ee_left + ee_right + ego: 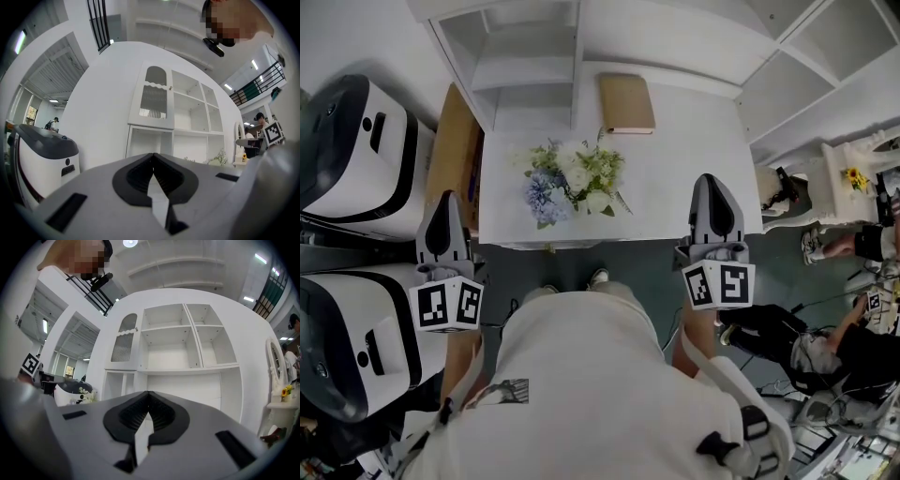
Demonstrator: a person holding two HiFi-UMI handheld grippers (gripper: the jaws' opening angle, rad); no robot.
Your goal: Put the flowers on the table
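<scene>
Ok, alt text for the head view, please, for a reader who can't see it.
A bouquet of white and blue flowers lies on a small white table, a tan book at its far edge. The person's left gripper and right gripper are held by the table's near corners, both shut and empty.

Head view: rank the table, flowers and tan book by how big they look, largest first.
1. table, by far the largest
2. flowers, spread wider than the book
3. book
Flowers and book both lie on the table, so nearness hardly matters.
</scene>
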